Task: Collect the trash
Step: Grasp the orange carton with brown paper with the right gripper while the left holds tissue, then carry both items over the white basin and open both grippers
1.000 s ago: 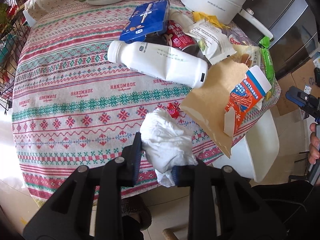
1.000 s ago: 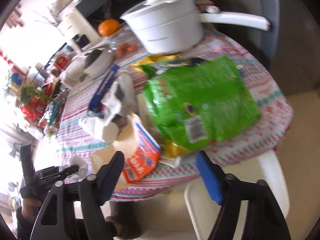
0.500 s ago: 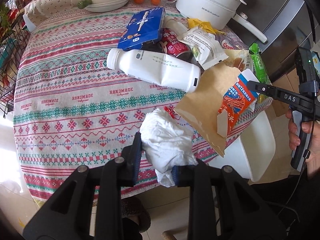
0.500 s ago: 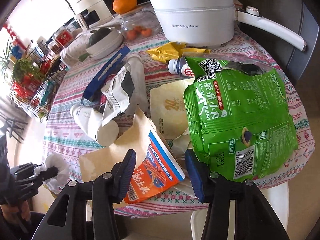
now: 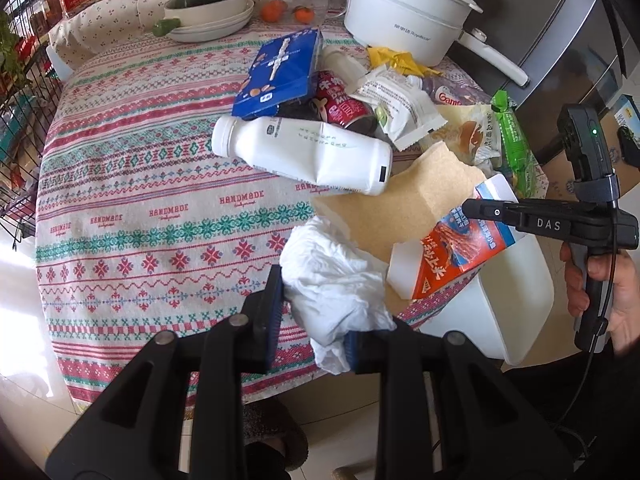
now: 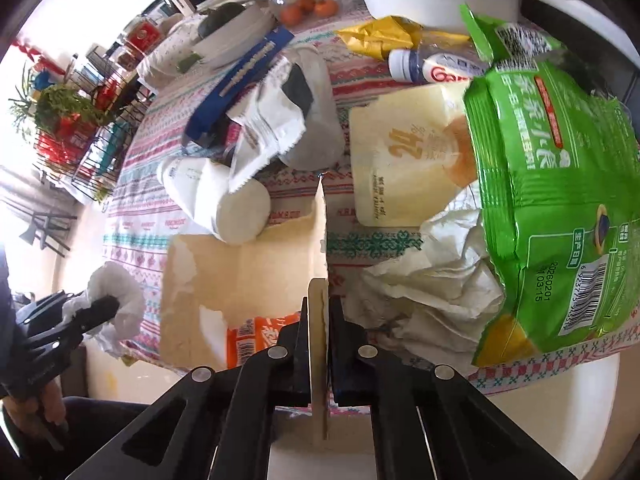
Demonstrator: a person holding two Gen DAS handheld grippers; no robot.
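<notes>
The right gripper is clamped on the thin edge of the orange-and-blue carton, which hangs over the rim of the round table above the white bin. The hold is only on a narrow flap, so the sound way to finish is probably to keep the jaws tight, draw the carton clear of the tan paper bag it lies against, and let go only once it is squarely over the bin's mouth (a pinched flap like this may well slip or tear if yanked).

The left gripper is closed on a crumpled white tissue, held just off the table's near edge and beside the bin; it can follow the carton in.

Further out lie a white milk bottle, a blue biscuit box and a green snack bag, all waiting.

Half a second ago the right jaws stood apart around the carton; now they have shut on it. The left gripper's hold on the tissue is unchanged.
</notes>
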